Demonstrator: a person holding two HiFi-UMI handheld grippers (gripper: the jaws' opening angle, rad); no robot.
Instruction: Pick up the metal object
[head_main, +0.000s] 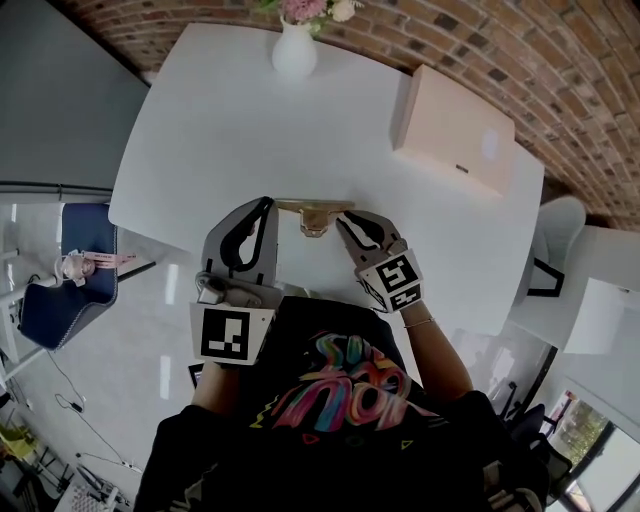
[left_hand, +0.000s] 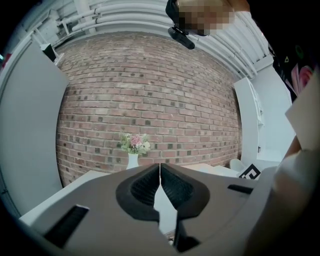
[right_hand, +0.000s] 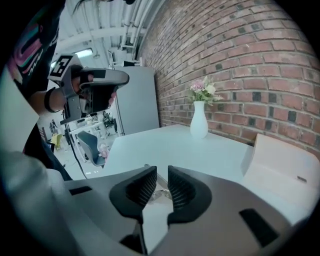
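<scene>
Head view is being filled mostly by a big white table (head_main: 200, 140). A tan box (head_main: 455, 130) is being kept on its far right side.

Near the table's close edge, two grippers are being held by the person. The left gripper (head_main: 266, 206) is being held just beside the left end of the metal object. Whether it is touching cannot be told. In the left gripper view its jaws are being pressed together at the tips, with nothing between them. The right gripper (head_main: 346, 220) is being pointed down at the right side of the same thing. In the right gripper view its jaws are being kept a little way apart, and nothing is being gripped.

A white vase (head_main: 294, 52) with flowers is being kept at the far edge, well apart from the work.

The metal object (head_main: 314, 214), small and gold-coloured, is being left flat on the table between the two grippers. In the right gripper view it (right_hand: 160, 192) is being seen through the gap, just past the pads.

The step in hand is probably lining up for the grab. Next, the right jaws likely need to be slid around the metal, squeezed, then lifted.
</scene>
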